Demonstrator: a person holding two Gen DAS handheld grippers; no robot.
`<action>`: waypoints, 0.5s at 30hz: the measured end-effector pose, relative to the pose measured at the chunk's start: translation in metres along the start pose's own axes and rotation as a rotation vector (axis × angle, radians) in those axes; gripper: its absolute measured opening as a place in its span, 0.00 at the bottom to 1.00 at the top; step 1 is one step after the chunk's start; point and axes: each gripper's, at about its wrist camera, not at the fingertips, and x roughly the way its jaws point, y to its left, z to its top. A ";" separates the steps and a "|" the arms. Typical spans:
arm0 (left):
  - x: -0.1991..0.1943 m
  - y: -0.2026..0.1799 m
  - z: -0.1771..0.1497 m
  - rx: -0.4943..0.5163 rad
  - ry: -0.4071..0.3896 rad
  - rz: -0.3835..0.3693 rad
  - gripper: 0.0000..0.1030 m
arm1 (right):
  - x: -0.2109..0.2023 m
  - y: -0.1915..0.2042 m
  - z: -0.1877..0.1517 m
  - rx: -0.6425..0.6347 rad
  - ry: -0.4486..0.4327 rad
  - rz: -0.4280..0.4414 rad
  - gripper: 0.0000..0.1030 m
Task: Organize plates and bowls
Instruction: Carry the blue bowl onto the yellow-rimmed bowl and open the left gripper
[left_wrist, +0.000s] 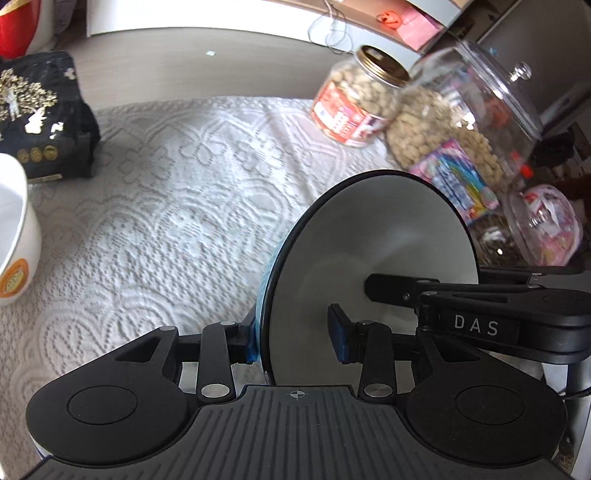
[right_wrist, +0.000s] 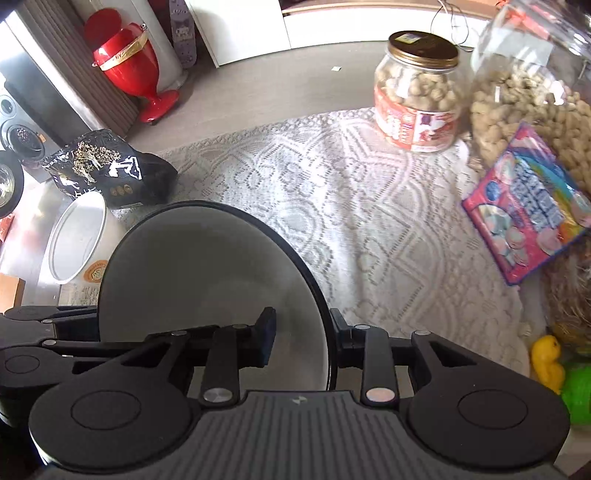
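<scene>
In my left wrist view, a white bowl (left_wrist: 14, 236) sits at left edge; my left gripper (left_wrist: 295, 341) has its jaws clamped on the gray bowl's (left_wrist: 388, 229) rim, lower centre. My right gripper (right_wrist: 301, 341) clamps the opposite rim.

Daylight falls from the far side, bright enough to wash out the lace cloth (left_wrist: 177, 206) at the middle of both views, while the near side stays dimmer. The bowl (right_wrist: 207, 273) is grey with shade inside, and the clear jar (left_wrist: 476, 110) on the right shows glare and blur. Fisheye bending curves the edges.
</scene>
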 end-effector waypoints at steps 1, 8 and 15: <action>-0.001 -0.013 -0.004 0.017 0.018 -0.013 0.39 | -0.008 -0.008 -0.007 0.003 -0.008 0.000 0.29; 0.027 -0.059 -0.029 0.055 0.151 -0.027 0.33 | -0.023 -0.064 -0.056 0.051 0.020 0.009 0.29; 0.056 -0.061 -0.045 0.058 0.210 0.071 0.21 | 0.010 -0.084 -0.086 0.087 0.075 0.043 0.29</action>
